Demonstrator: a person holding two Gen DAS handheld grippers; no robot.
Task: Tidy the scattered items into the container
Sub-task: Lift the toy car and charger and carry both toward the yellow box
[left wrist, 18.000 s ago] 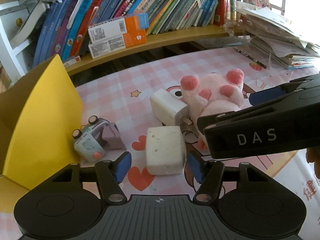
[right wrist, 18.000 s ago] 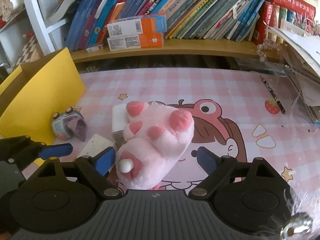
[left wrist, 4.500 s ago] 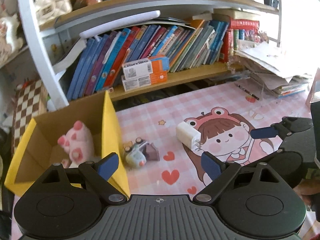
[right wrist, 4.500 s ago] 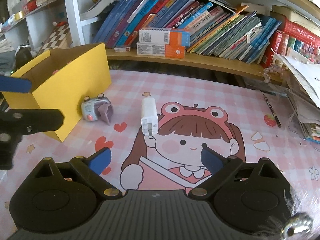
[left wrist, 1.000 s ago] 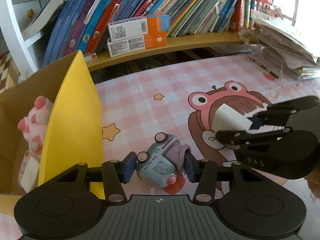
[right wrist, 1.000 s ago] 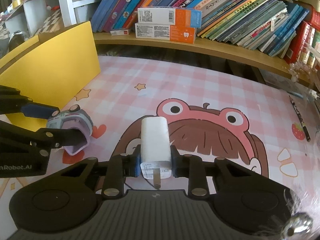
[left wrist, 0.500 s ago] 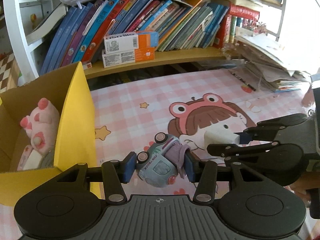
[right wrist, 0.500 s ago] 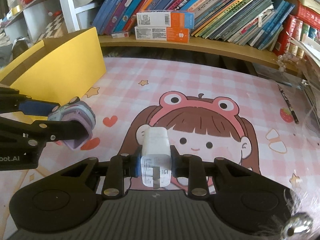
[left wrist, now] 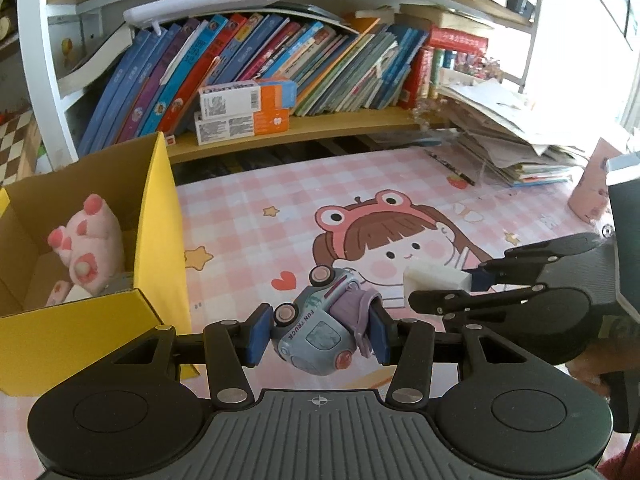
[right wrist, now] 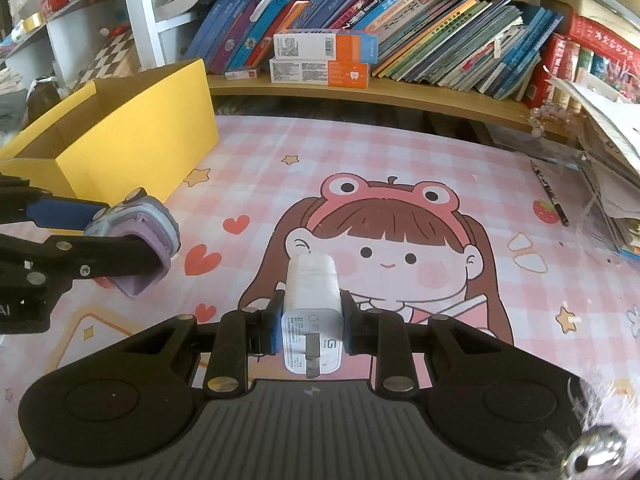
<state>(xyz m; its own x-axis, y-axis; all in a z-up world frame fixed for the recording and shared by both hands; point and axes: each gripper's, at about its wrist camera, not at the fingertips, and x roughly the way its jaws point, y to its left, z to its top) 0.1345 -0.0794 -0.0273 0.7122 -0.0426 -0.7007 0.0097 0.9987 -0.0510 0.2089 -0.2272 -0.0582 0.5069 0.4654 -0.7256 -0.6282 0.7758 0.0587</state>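
Books lean in rows on a wooden shelf point(left wrist: 304, 128) behind a tabletop point(left wrist: 248, 240) covered by a pink checked mat with a cartoon girl in a frog hat. From the left wrist, the left claw point(left wrist: 318, 334) is clenched on a small grey-blue toy truck with a purple scoop point(left wrist: 320, 328), its blue pads pressing both sides and the toy held clear above the mat. To the left stands an open yellow cardboard box point(left wrist: 160, 216); inside it lies a pink plush paw toy point(left wrist: 88, 240). On the right, the right claw point(left wrist: 440, 292) comes in sideways, grasping a white rectangular charger plug point(left wrist: 434, 278). From the right wrist, the right claw point(right wrist: 310, 330) grips the white charger point(right wrist: 312, 312) between its pads, prongs facing the camera, above the girl's picture. At the left edge, the left claw point(right wrist: 100, 232) holds the toy truck point(right wrist: 144, 236) near the yellow box point(right wrist: 132, 148). Two orange-and-white cartons point(right wrist: 320, 60) sit stacked on the shelf beyond.
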